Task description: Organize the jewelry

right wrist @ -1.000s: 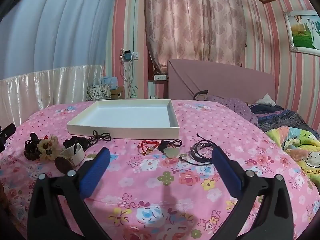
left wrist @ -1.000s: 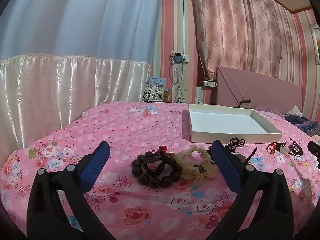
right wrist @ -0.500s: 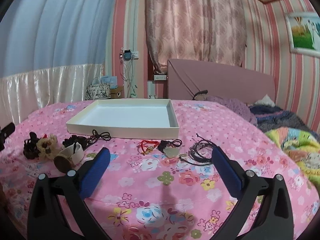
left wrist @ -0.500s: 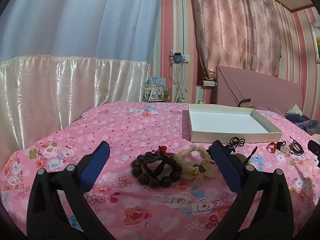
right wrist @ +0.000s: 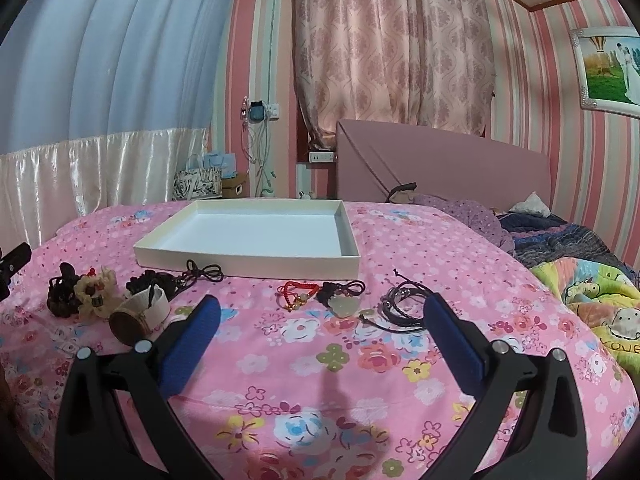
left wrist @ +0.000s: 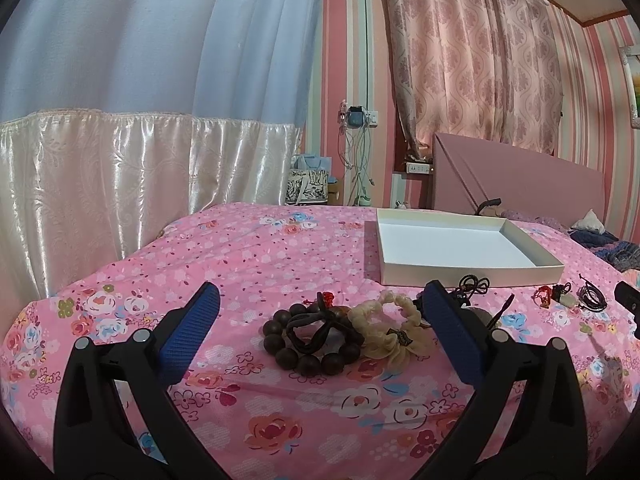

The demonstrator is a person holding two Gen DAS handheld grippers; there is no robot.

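left gripper [left wrist: 320, 300]: agape | bead bracelet [left wrist: 308, 340] just ahead, between fingers | right gripper [right wrist: 322, 312]: agape, apparently empty

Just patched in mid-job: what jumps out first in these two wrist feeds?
The empty white tray sits mid-bed on the pink floral bedspread, with the jewelry strung along its near edge. The dark bead bracelet and cream scrunchie lie right ahead of the open left claw; the red cord bracelet and jade pendant lie ahead of the open right claw.
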